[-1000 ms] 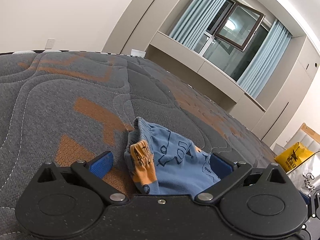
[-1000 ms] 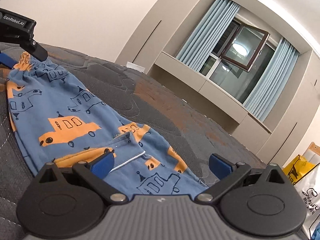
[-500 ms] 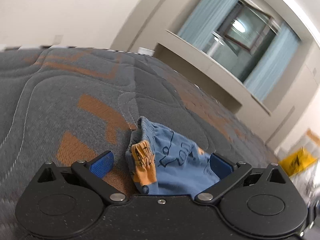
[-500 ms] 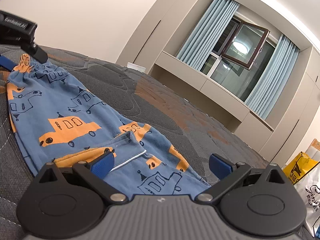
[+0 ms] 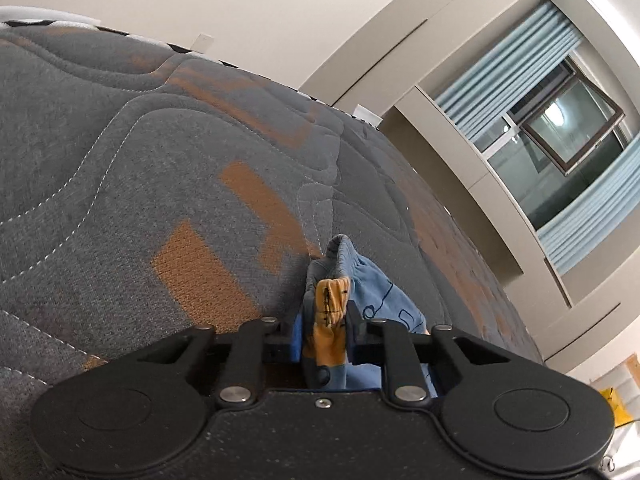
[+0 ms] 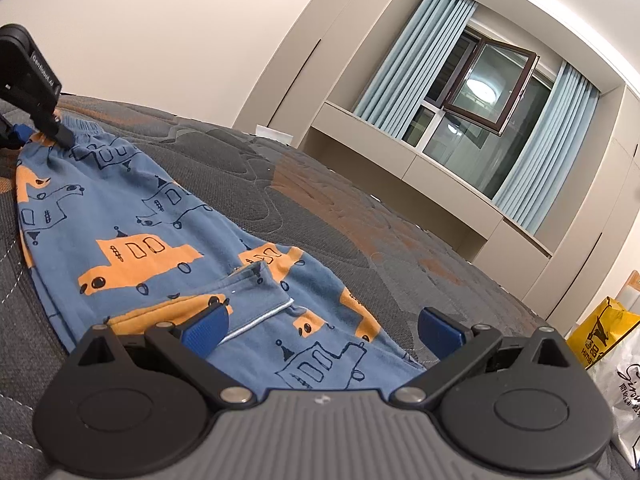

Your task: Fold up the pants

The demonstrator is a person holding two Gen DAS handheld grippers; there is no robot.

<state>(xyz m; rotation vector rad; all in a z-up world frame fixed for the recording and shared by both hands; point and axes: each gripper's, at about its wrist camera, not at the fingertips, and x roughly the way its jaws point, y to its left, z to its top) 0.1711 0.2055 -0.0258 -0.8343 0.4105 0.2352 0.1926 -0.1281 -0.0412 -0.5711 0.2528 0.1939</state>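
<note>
Blue pants (image 6: 132,240) printed with orange cars lie spread on the grey and orange quilted bed (image 6: 360,208). My left gripper (image 5: 324,320) is closing its jaws, and a bunched fold of the pants' (image 5: 384,292) waistband sits pinched between the blue pads. In the right wrist view the same left gripper (image 6: 40,132) holds the far waistband corner at the upper left. My right gripper (image 6: 320,328) stands open low over the near end of the pants, with a folded-over hem between its blue pads (image 6: 204,330) and none of the cloth gripped.
The bed (image 5: 160,160) runs on to the left and far side. A wall with built-in cabinets and a curtained window (image 6: 480,104) stands beyond it. A yellow bag (image 6: 600,332) and a white bag (image 6: 624,392) sit off the bed's right side.
The left gripper's jaws have come together from wide open onto the waistband fold, and the left view has rolled. The right gripper and the spread pants have stayed put.
</note>
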